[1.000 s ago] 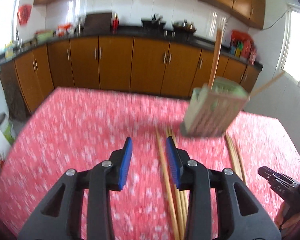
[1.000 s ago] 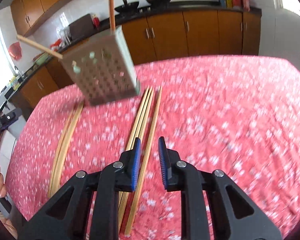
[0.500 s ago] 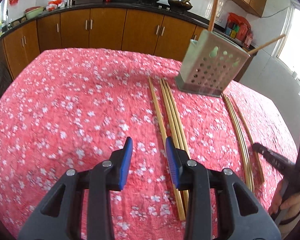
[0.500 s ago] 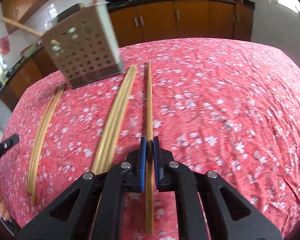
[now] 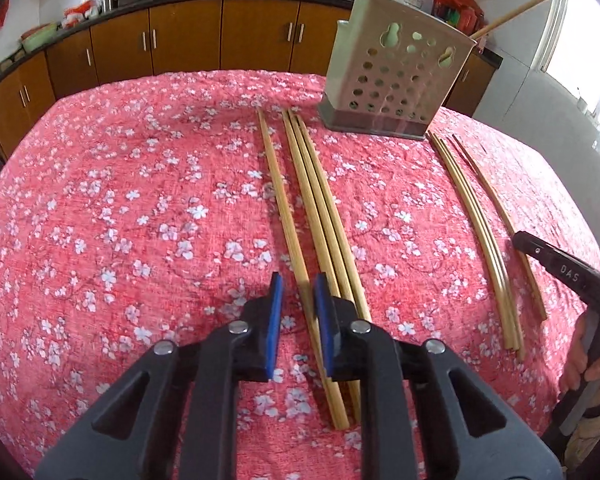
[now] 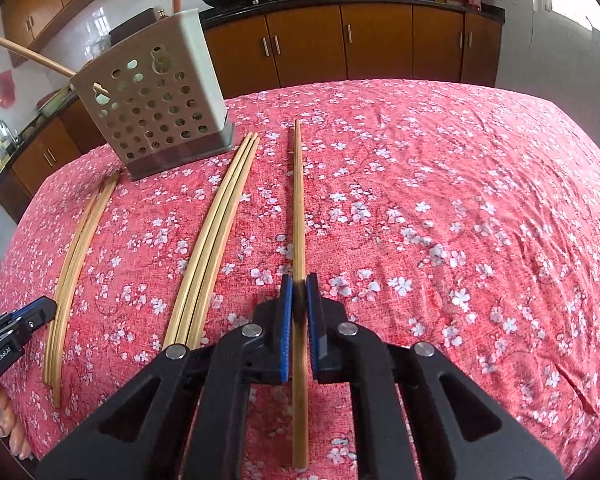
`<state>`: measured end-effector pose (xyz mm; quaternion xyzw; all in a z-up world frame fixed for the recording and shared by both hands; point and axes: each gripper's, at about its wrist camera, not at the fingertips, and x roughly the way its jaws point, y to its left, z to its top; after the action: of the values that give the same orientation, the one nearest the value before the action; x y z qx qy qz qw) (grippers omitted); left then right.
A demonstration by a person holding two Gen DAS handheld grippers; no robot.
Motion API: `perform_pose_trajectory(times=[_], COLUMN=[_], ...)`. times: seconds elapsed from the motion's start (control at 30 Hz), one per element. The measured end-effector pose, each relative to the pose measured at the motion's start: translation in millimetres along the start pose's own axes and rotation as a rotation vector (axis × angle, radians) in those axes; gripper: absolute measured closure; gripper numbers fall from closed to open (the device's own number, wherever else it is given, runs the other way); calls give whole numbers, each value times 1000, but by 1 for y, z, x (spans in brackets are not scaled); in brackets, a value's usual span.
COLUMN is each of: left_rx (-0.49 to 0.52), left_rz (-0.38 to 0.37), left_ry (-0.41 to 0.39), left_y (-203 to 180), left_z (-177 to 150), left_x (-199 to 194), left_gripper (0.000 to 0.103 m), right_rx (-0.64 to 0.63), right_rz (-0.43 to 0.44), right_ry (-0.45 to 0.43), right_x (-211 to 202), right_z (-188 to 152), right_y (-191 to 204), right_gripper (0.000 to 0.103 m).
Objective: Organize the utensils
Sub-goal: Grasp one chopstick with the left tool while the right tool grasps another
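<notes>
A perforated grey utensil holder (image 5: 396, 80) (image 6: 152, 108) stands at the far side of the red floral tablecloth, with two wooden sticks leaning in it. Loose wooden chopsticks lie on the cloth in groups. My right gripper (image 6: 299, 304) is shut on a single chopstick (image 6: 298, 200) that lies lengthwise on the cloth. My left gripper (image 5: 298, 304) is open, its pads either side of a single chopstick (image 5: 278, 196), next to a bundle of three (image 5: 320, 208). Another bundle (image 5: 472, 216) (image 6: 80, 248) lies apart.
The tablecloth (image 5: 120, 200) covers the whole table to its rounded edges. Brown kitchen cabinets (image 6: 340, 44) and a dark counter with pans stand behind. Each gripper shows at the edge of the other's view: right (image 5: 560, 272), left (image 6: 12, 332).
My right gripper closed from open onto the single chopstick. My left gripper came down and forward over the table, and now straddles a chopstick; the view went from blurred to steady.
</notes>
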<state>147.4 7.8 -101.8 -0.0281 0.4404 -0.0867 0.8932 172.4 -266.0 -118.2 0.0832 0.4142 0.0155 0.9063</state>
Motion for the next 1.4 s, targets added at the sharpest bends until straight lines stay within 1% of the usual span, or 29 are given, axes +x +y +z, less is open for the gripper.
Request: perform_pose_trajectory(times=[0.13, 0.33, 0.43, 0.63, 0.73, 0.9, 1.0, 1.23, 1.4], left_rx=[1, -45, -86, -114, -121, -127, -137, -133, -142], left_rz=[47, 107, 124, 113, 108, 98, 88, 95, 84], left_ry=[-3, -15, -23, -48, -48, -51, -52, -50, -51], left_y=[3, 25, 42, 58, 61, 62, 64, 63, 64], left_z=[3, 14, 20, 22, 24, 19, 19, 20, 20], left_x=[4, 10, 13, 15, 15, 10, 8, 8, 9], left_gripper=[93, 95, 95, 94, 94, 93, 93, 93, 93], right_rx=[-20, -38, -25, 22, 35, 23, 29, 33, 36], right_rz=[-10, 2, -19, -80, -69, -84, -75, -67, -64], right_ry=[0, -5, -8, -17, -19, -19, -19, -25, -27], right_x=[-2, -5, -1, 8, 8, 8, 8, 8, 8], right_z=[-3, -4, 2, 19, 19, 18, 19, 19, 18], right_y=[5, 3, -4, -26, -30, -27, -28, -29, -30], right_gripper=[95, 95, 95, 95, 95, 94, 94, 94, 94])
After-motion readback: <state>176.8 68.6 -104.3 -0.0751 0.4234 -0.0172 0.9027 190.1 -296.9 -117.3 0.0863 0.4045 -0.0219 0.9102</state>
